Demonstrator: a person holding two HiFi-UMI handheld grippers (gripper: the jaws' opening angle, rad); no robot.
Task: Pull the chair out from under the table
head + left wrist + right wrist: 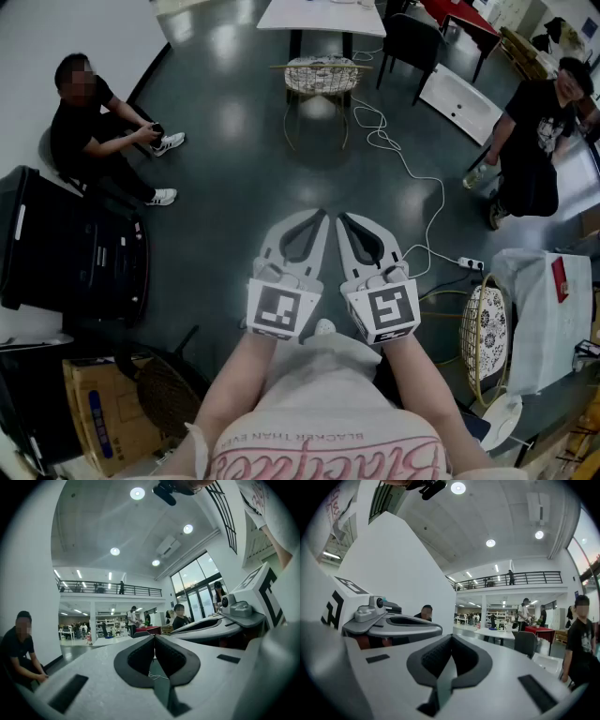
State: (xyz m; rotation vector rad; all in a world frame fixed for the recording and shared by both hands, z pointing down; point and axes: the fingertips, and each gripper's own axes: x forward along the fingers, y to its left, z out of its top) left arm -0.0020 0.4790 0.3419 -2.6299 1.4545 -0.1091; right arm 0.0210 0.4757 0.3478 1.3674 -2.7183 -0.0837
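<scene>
Far ahead, at the top of the head view: the chair (321, 77), thin metal legs, pale woven seat and back, pushed in against the near edge of a white counter (322, 17). Not pulled out. Hard to tell whether seat or back reaches under the top.

Between chair and tongs, only dark glossy floor (234, 159), with a white cable (405, 161) looping across it down to a power strip (472, 263).

Well apart from the chair, low in the middle of the head view: left tongs (317, 221) and right tongs (347, 223), side by side, held level, tips aimed toward the chair. Both pressed fully together, dark pads meeting tip to tip in each gripper view, nothing caught between them, nothing touched.

Off to the right, a second chair (486, 333) of the same wire build, just beside a second counter (548, 300). At the left edge, a seated person (94, 122) in black; at the right edge, a standing person (534, 131), also in black. Lower left, a cardboard box (94, 417).
</scene>
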